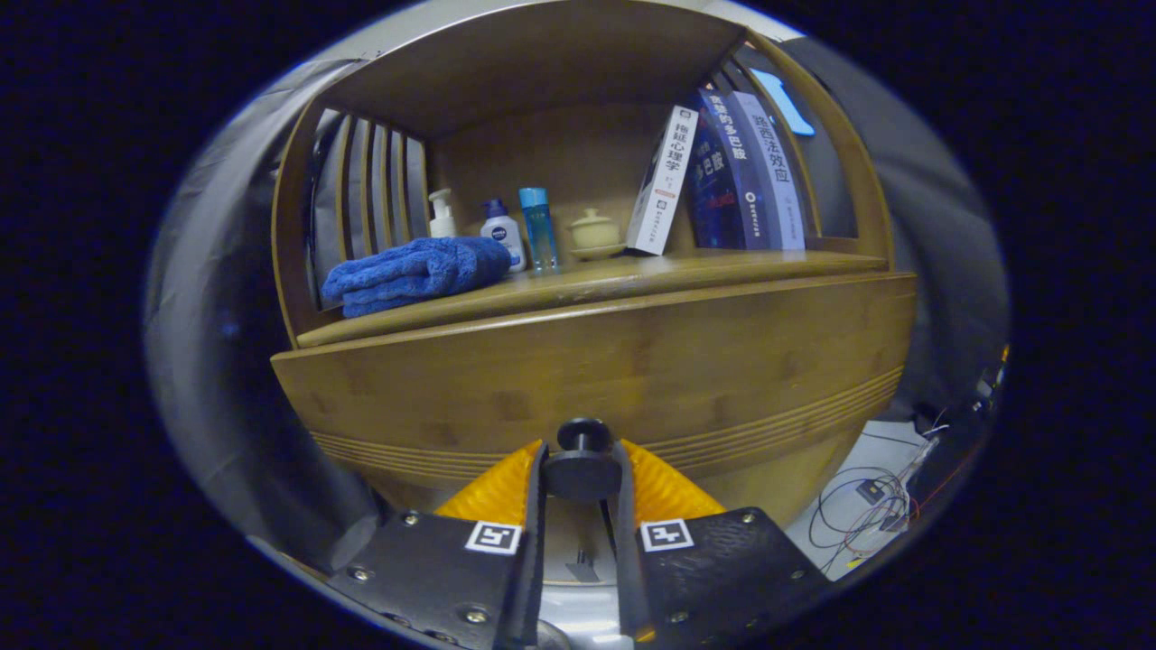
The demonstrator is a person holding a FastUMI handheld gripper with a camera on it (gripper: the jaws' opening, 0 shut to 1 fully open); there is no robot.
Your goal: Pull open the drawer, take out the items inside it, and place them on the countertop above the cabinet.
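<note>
In the gripper view, the gripper (582,469) sat low against the front of a bamboo cabinet, its two fingers closed in on the dark round knob (582,462) of the drawer (596,370). The jaws stood only as far apart as the knob is wide, and both fingers looked pressed to its sides; that grip made sense, since the knob is the only thing on the front panel to pull by. The drawer front appeared to stand a little forward of the cabinet edge above it, though the lens bends the lines too much to be sure how far out it was. Its inside was hidden behind the panel, so the items to be taken out could not be seen.

Above the drawer lay the countertop (741,264), where those items were meant to go. It already held a folded blue towel (415,273) toward the left, then a white pump bottle (442,215), a small white bottle with a blue cap (504,233), a slim blue bottle (538,229) and a pale lidded cup (594,232), with books (722,171) leaning at the right. The freest stretch seemed to be the front strip before the cup and books.
</note>
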